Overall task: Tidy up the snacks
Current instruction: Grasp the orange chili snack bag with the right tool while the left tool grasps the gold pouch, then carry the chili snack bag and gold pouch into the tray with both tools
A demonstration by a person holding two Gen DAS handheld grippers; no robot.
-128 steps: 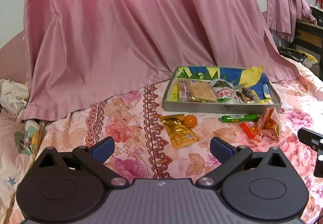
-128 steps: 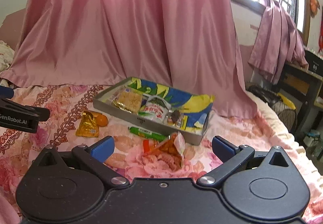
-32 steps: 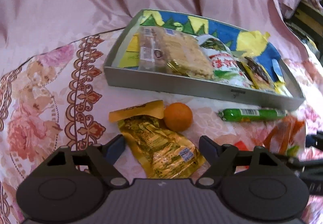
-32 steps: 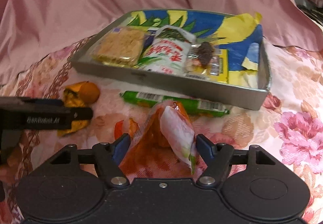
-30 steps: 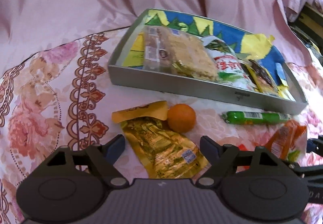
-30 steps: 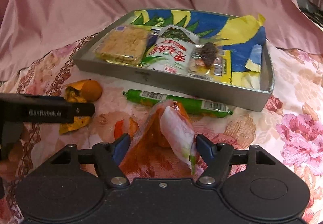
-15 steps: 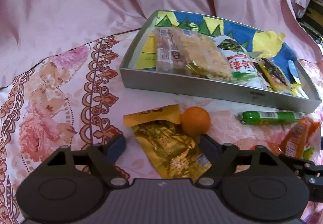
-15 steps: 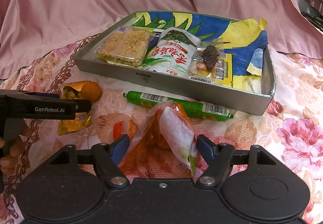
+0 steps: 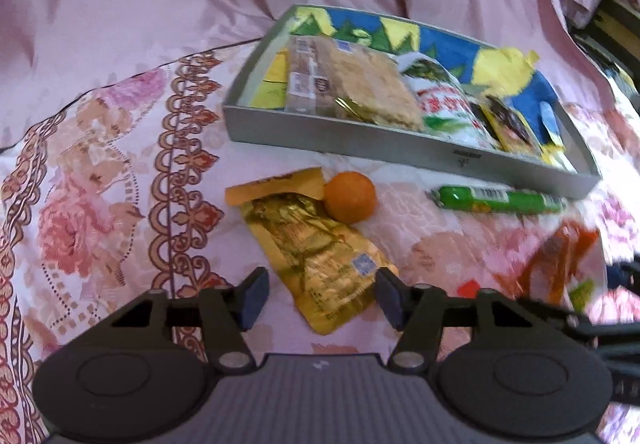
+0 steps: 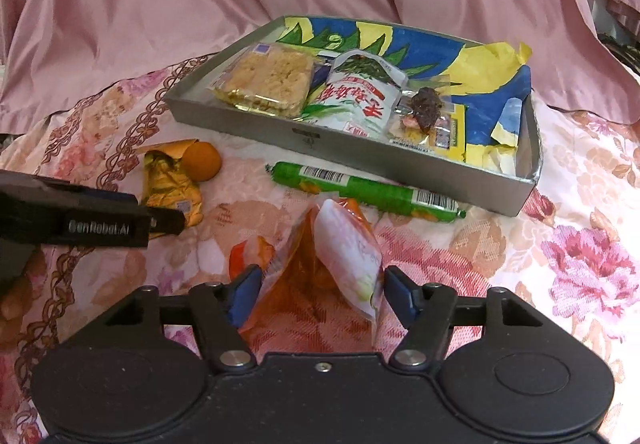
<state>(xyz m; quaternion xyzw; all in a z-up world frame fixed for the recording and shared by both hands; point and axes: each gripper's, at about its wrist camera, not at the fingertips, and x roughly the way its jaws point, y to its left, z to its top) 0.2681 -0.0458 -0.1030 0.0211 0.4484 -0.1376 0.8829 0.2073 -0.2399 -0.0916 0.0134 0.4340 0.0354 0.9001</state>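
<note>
Narrowed since a second ago, both sets of jaws, and closing yet: left hand-held gripper about half open astride the lower end of the crinkled gold foil snack pouch, pads apparently just short of it. Right hand-held gripper likewise half open around the orange-and-white plastic snack bag, pads near its sides, contact unclear. Both packets lying on the floral bedspread in front of the grey rectangular tray, beside a small round orange fruit and a green sausage stick.
</note>
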